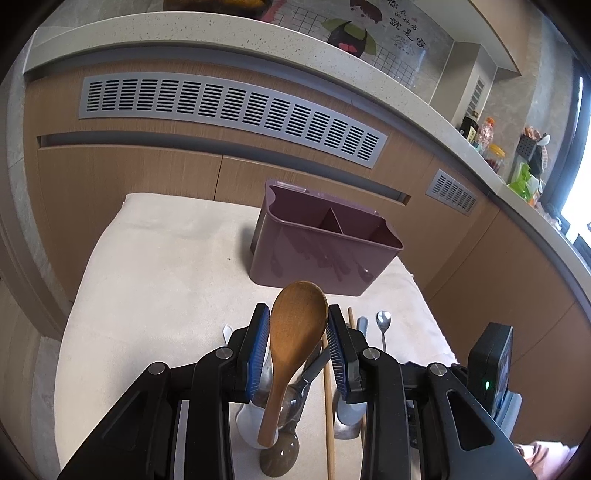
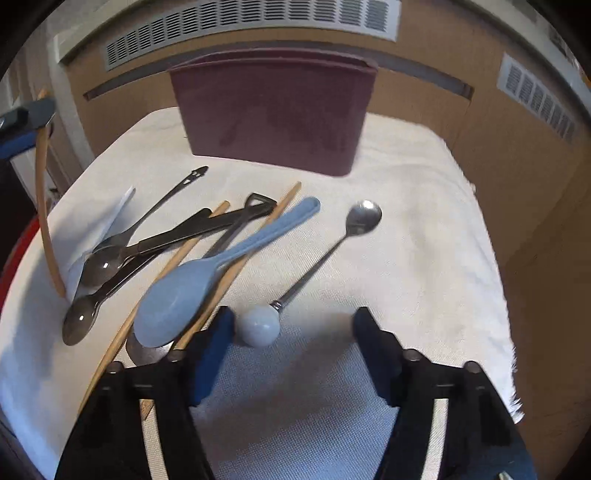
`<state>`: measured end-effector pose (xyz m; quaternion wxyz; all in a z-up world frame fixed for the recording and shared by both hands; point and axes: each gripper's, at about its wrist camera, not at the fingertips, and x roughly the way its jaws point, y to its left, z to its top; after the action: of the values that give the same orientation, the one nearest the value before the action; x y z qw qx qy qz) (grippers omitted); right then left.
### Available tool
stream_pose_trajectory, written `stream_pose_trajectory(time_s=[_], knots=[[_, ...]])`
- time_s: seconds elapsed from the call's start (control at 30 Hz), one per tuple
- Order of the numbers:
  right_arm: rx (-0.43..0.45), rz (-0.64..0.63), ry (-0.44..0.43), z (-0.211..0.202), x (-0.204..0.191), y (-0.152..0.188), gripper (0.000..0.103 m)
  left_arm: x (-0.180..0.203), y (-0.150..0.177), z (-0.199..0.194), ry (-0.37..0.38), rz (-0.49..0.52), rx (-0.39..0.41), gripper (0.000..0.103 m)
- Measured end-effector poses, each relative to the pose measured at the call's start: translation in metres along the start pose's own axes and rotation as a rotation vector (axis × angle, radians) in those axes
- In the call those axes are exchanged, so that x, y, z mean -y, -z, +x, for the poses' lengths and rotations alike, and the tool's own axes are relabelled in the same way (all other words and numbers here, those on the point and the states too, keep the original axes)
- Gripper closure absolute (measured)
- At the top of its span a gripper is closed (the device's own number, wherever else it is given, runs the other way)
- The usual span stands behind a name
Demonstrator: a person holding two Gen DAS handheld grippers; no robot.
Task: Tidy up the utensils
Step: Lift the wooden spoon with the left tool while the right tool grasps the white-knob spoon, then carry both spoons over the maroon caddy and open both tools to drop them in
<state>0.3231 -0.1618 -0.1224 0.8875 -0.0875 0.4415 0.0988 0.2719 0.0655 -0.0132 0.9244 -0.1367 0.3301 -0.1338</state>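
Two hand-held grippers over a cloth-covered bench, one carrying a wooden spoon, the other empty.

Left hand-held gripper [image 1: 298, 338] is clamped on the wooden spoon [image 1: 291, 339], bowl up toward 12 o'clock and handle slanting down to 7 o'clock, raised above the utensil pile. Right hand-held gripper [image 2: 293, 338] stands with its jaws wide apart, nothing between them, just by the white ball end of the steel spoon [image 2: 325, 254], whose bowl points to 1 o'clock. At its 10 o'clock lie the blue plastic spoon [image 2: 207, 277], chopsticks [image 2: 177, 258] and dark metal spoons [image 2: 110, 258], crossed over one another. At 12 o'clock on the white cloth [image 2: 424, 240] stands the mauve divided caddy [image 1: 325, 236] (no brand mark visible on it). Chinese characters show on the wall sticker [image 1: 373, 33], too small to read.
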Motion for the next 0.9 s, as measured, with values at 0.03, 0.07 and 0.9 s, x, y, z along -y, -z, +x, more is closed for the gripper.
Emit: stream_pose_trajectory(time_s=[0.03, 0.07, 0.9], knots=[[0.002, -0.017, 0.005, -0.001, -0.004, -0.001, 0.069, 0.0, 0.0, -0.001, -0.001, 0.001, 0.002, 0.071], [0.0, -0.044, 0.006, -0.003, -0.009, -0.001, 0.078, 0.001, 0.0, -0.002, -0.005, 0.003, 0.007, 0.071], [0.272, 0.026, -0.187, -0.155, 0.038, -0.042, 0.084, 0.077, -0.011, -0.061, 0.005, 0.114, 0.133, 0.071]])
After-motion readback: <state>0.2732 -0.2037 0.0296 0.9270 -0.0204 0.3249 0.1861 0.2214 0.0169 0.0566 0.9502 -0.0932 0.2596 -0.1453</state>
